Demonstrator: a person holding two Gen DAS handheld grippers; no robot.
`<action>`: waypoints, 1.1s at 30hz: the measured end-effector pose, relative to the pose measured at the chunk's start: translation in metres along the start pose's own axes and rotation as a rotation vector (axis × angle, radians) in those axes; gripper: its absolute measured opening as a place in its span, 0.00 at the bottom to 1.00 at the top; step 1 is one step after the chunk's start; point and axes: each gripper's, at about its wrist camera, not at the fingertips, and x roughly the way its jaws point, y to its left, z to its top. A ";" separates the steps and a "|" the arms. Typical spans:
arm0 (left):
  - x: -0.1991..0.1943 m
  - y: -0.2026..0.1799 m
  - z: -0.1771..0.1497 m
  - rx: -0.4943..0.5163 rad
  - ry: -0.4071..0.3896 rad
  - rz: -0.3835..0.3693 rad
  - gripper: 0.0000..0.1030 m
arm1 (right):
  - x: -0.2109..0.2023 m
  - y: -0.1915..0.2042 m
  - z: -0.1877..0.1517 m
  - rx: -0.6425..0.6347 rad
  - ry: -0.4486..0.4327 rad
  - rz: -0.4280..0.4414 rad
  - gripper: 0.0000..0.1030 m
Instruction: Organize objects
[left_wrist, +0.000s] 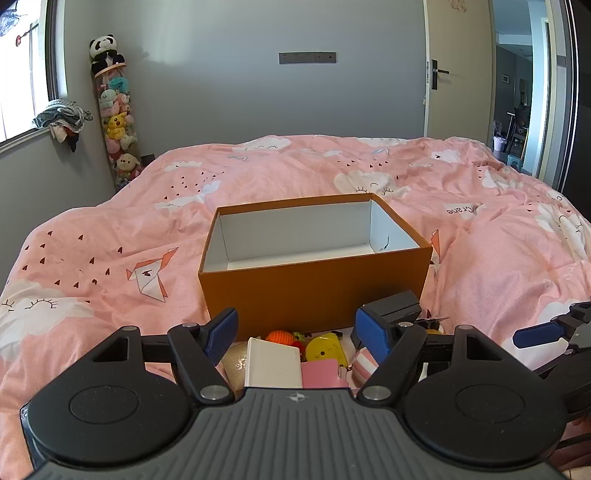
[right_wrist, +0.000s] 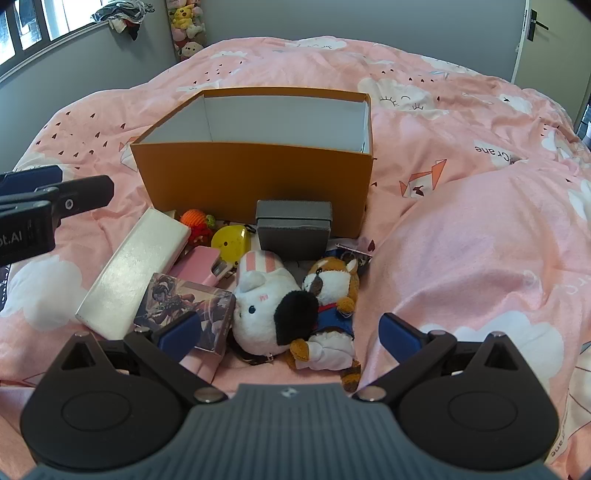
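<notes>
An open orange box (left_wrist: 314, 284) (right_wrist: 255, 177) with a white empty inside stands on the pink bed. In front of it lies a pile: a long white box (right_wrist: 136, 273) (left_wrist: 271, 363), a pink case (right_wrist: 201, 269), a yellow toy (right_wrist: 232, 240), an orange crochet toy (right_wrist: 194, 219), a grey box (right_wrist: 293, 229), a picture box (right_wrist: 184, 308), a white plush (right_wrist: 266, 306) and a brown plush (right_wrist: 332, 295). My left gripper (left_wrist: 295, 336) is open above the pile. My right gripper (right_wrist: 291, 334) is open over the plushes.
The pink quilt (left_wrist: 110, 258) covers the whole bed, with a raised fold (right_wrist: 461, 240) to the right of the pile. A tube of plush toys (left_wrist: 116, 110) stands in the far left corner. An open door (left_wrist: 458, 70) is at the far right.
</notes>
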 end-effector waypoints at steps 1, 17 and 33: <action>0.000 0.000 0.000 0.000 0.000 0.000 0.83 | 0.000 0.000 0.000 0.001 0.000 0.001 0.99; -0.001 0.003 -0.001 -0.001 0.000 0.001 0.83 | 0.000 0.000 0.000 0.003 0.002 0.002 0.99; -0.001 0.004 -0.001 0.001 0.001 0.002 0.83 | 0.001 -0.001 0.000 0.006 0.005 0.003 0.99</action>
